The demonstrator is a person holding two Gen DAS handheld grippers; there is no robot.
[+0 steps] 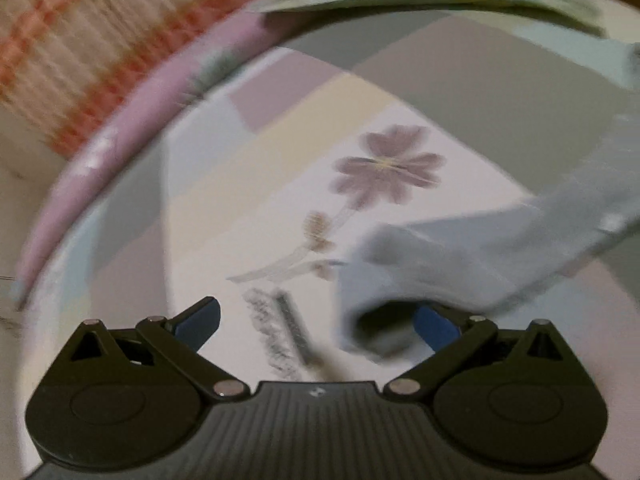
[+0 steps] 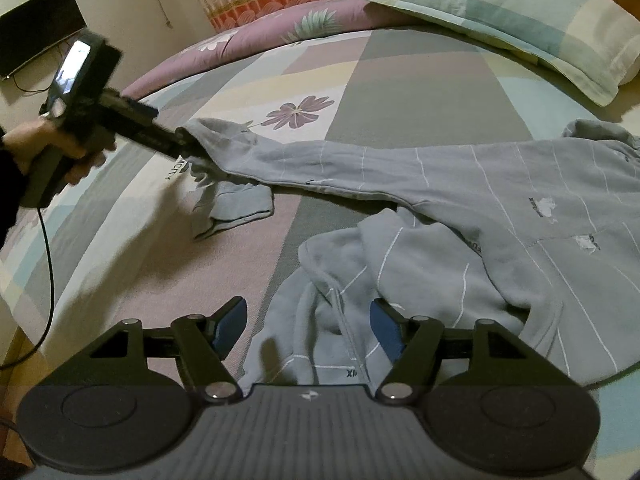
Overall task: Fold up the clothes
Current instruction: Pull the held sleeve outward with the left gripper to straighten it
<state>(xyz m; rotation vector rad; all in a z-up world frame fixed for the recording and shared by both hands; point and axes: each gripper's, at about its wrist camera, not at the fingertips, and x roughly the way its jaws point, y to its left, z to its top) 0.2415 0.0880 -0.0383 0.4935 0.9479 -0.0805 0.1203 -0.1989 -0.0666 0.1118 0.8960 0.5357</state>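
A grey sweatshirt (image 2: 500,208) with thin white lines lies spread on the bed, its body at the right. One long sleeve (image 2: 320,164) stretches left to my left gripper (image 2: 188,140), and its cuff end hangs down crumpled (image 2: 236,208). In the blurred left wrist view my left gripper (image 1: 318,314) has its jaws wide apart. The sleeve cuff (image 1: 400,272) is draped over the right finger only. My right gripper (image 2: 308,312) is open low over a bunched fold of the sweatshirt (image 2: 344,280), which lies between its blue pads without being pinched.
The patchwork bedsheet (image 2: 400,92) carries a purple flower print (image 2: 300,114). A pillow (image 2: 520,12) lies at the back right and a purple quilt (image 2: 260,36) along the far edge. A hand (image 2: 36,140) holds the left gripper beyond the bed's left edge, with a cable (image 2: 48,260) hanging.
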